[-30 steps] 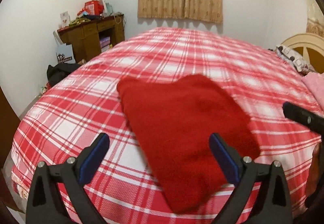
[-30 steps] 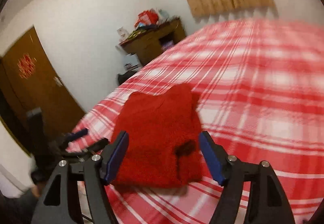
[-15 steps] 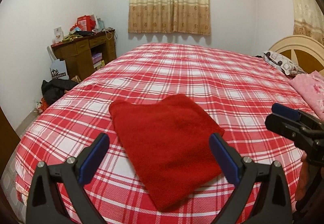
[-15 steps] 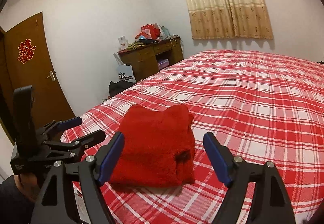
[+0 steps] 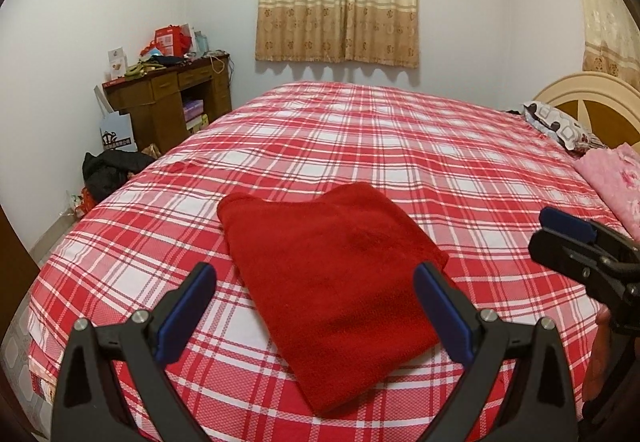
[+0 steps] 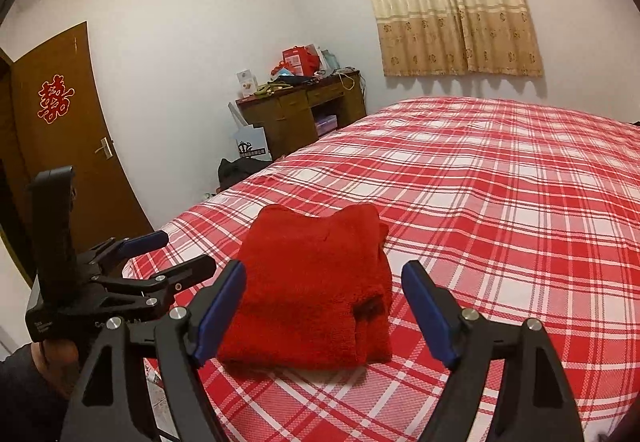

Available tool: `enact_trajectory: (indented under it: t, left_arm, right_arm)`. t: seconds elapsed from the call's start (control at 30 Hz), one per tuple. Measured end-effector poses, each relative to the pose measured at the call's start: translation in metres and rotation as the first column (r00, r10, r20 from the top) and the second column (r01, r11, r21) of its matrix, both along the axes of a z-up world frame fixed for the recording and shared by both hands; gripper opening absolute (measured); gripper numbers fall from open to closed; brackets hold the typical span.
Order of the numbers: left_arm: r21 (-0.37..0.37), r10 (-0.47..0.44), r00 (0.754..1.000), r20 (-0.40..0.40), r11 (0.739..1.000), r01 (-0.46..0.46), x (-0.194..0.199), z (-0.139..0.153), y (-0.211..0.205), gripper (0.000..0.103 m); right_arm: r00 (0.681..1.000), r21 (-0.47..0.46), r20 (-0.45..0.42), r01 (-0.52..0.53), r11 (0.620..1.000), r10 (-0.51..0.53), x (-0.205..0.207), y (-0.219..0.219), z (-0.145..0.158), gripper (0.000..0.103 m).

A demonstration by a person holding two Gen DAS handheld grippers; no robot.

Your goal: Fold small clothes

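Note:
A red fleece garment lies folded into a compact rectangle on the red plaid bed, near its front edge. It also shows in the right wrist view. My left gripper is open and empty, held above and short of the garment. My right gripper is open and empty, also held back from it. In the left wrist view the right gripper shows at the right edge. In the right wrist view the left gripper shows at the left.
A wooden desk with clutter stands at the far left wall, with a dark bag on the floor. Pillows and a pink blanket lie by the headboard at right. A brown door is at left.
Both grippers have drawn back and up from the folded garment. It lies still on the bed and looks smaller in both views.

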State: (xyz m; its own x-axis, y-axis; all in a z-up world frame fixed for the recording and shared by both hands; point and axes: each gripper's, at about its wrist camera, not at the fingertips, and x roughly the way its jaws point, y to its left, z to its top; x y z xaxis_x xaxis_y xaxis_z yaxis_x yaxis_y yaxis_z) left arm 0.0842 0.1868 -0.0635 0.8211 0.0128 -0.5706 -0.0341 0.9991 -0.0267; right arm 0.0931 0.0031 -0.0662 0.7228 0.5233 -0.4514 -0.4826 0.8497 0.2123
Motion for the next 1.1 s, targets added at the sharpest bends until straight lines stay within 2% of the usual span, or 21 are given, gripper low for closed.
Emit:
enact_trajectory:
  t: [0.73, 0.87, 1.1]
  left_arm:
    - [0.012, -0.012, 1.0, -0.006, 1.0, 0.012, 0.002, 0.001, -0.005, 0.101]
    - [0.011, -0.01, 1.0, -0.029, 1.0, 0.01, 0.005, -0.002, -0.002, 0.103]
    - [0.021, 0.019, 1.0, -0.025, 1.0, -0.018, 0.005, -0.002, 0.001, 0.103]
  right_arm:
    - [1.0, 0.002, 0.014, -0.018, 1.0, 0.017, -0.007, 0.007, -0.002, 0.081]
    - [1.0, 0.003, 0.014, -0.018, 1.0, 0.018, -0.007, 0.008, -0.002, 0.081]
    - [0.999, 0.0, 0.045, -0.025, 1.0, 0.025, -0.011, 0.011, 0.001, 0.081]
